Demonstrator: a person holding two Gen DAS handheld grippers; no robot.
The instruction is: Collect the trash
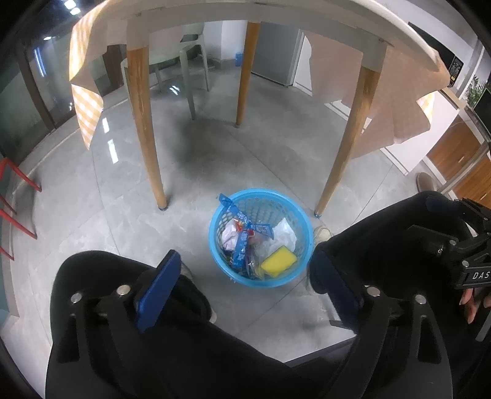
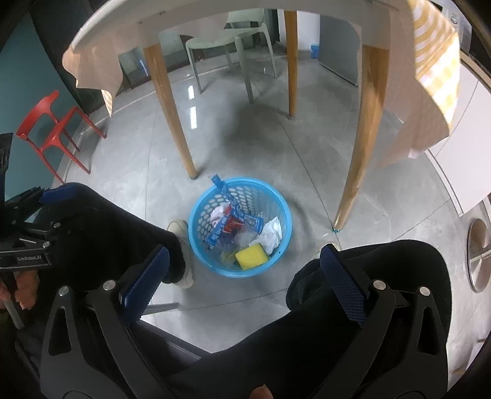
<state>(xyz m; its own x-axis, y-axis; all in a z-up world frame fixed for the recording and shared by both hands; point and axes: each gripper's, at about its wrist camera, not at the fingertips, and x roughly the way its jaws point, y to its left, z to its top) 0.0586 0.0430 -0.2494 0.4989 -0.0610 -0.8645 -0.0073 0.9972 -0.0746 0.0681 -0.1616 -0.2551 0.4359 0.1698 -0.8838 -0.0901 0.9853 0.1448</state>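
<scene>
While both tools hang above the floor with nothing between their pads, treat this moment as the clearance check after a drop. Your left gripper (image 1: 242,282) has its blue-padded jaws spread wide and empty, and your right gripper (image 2: 242,277) is spread just as wide, also empty.

The trash sits in the round, perforated blue plastic basket (image 1: 218,245), which stands on the grey polished tile floor (image 1: 122,196) between your knees and just in front of the two near wooden legs of the white table (image 1: 337,27). Inside it you can see a rectangular yellow sponge (image 1: 278,261) lying against the near wall, a crumpled white plastic bag (image 1: 284,231) beside it, a wad of white paper (image 2: 218,213) on the far side, and long blue printed snack wrappers (image 1: 242,242). One wrapper strip stands up over the far rim.

To finish this step well:
1. Keep both sets of jaws apart until they are clear of the basket rim.
2. Confirm that nothing clings to either pad; none appears to.
3. Judge whether the upright wrapper strip is likely to tip out. If so, press it down with one closed tool, holding the basket steady with the other.
4. Scan the floor around the basket; no loose litter shows in either view.
</scene>
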